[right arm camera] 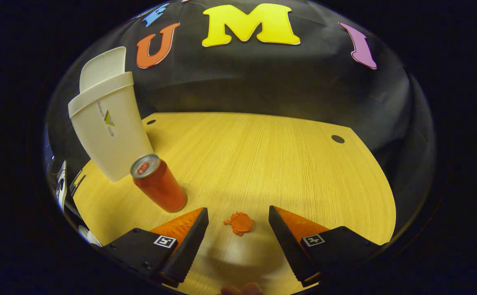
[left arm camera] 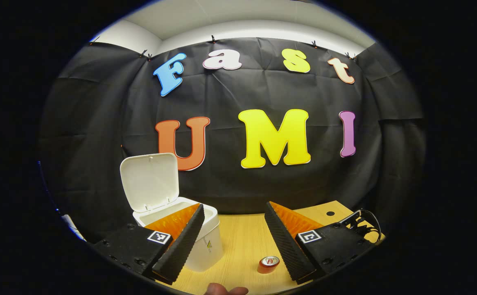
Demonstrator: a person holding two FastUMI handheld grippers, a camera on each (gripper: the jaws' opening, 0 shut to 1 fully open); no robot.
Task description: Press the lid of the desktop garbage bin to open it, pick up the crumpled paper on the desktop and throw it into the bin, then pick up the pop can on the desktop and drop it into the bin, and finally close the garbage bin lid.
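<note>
Left claw (left arm camera: 233,217), seen in the left gripper view, hangs above the wooden worktop (left arm camera: 244,241) with its two fingers spread wide and nothing between them. Behind its left finger stands the white desktop garbage bin (left arm camera: 205,241), its lid (left arm camera: 150,182) tipped up and back so the bin's mouth is open; the finger covers part of the bin's front rim. A red pop can (left arm camera: 268,264) stands upright on the worktop just beside the right finger, its silver top facing the camera, apart from the bin. A fingertip of the person's hand (left arm camera: 226,290) shows at the bottom edge. In the right gripper view, the right claw (right arm camera: 238,215) is low over the worktop (right arm camera: 263,164), fingers parted, with the small crumpled orange paper (right arm camera: 239,223) lying on the wood between the fingertips, touching neither. The pop can (right arm camera: 159,188) stands to the left, close to the left finger and just in front of the garbage bin (right arm camera: 109,131), whose raised lid (right arm camera: 101,67) shows behind its rim. A dark round hole (right arm camera: 337,139) marks the worktop near its far right edge.
</note>
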